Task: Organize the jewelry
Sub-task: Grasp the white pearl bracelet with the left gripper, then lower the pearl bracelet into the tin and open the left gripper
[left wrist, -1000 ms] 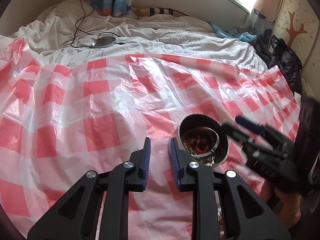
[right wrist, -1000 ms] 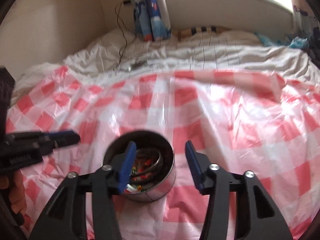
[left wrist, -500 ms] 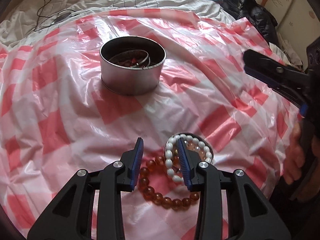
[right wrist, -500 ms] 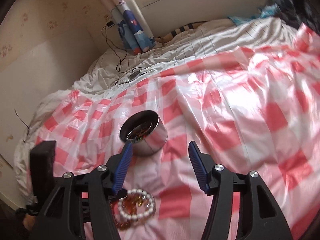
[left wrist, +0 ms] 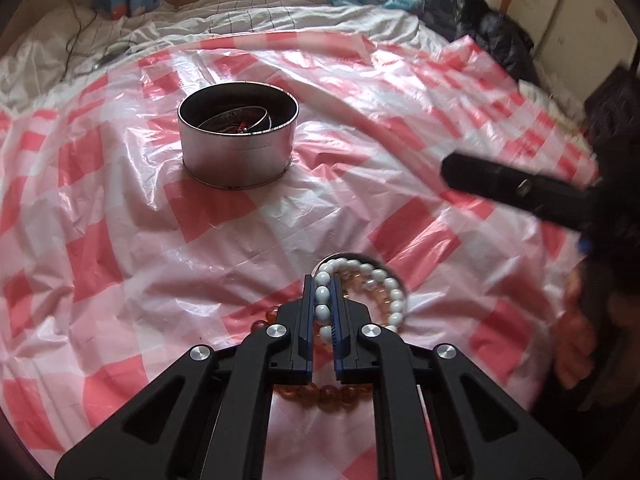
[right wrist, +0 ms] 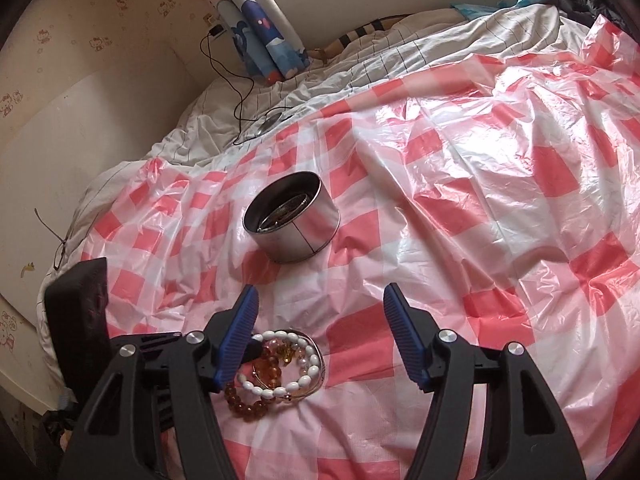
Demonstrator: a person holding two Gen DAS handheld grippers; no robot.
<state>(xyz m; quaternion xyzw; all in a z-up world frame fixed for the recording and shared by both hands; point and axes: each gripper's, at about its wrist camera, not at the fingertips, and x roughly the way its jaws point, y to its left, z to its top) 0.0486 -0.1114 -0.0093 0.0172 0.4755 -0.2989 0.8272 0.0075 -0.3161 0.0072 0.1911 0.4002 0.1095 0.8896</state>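
A white bead bracelet (left wrist: 394,296) lies in a small heap on the red-and-white checked plastic sheet (left wrist: 224,264), together with an amber bead bracelet (left wrist: 324,394) and a thin metal ring (left wrist: 386,269). My left gripper (left wrist: 322,280) is shut on one side of the white bracelet, with beads showing between its blue pads. The same heap (right wrist: 308,360) sits just below my right gripper (right wrist: 320,300), whose jaws are opening with nothing between them. Farther back stands a round metal tin (left wrist: 238,148) holding bangles and other jewelry.
The sheet covers a bed with a rumpled white quilt (right wrist: 400,52) behind it. A cable and a small round device (right wrist: 272,122) lie on the quilt. Dark clothes (left wrist: 492,32) pile up at the far right, and a wall (right wrist: 80,100) runs along the left.
My left gripper drew back from the tin to the bracelet heap and shut on the white bracelet. My right gripper pulled away from the tin and its jaws spread wider.
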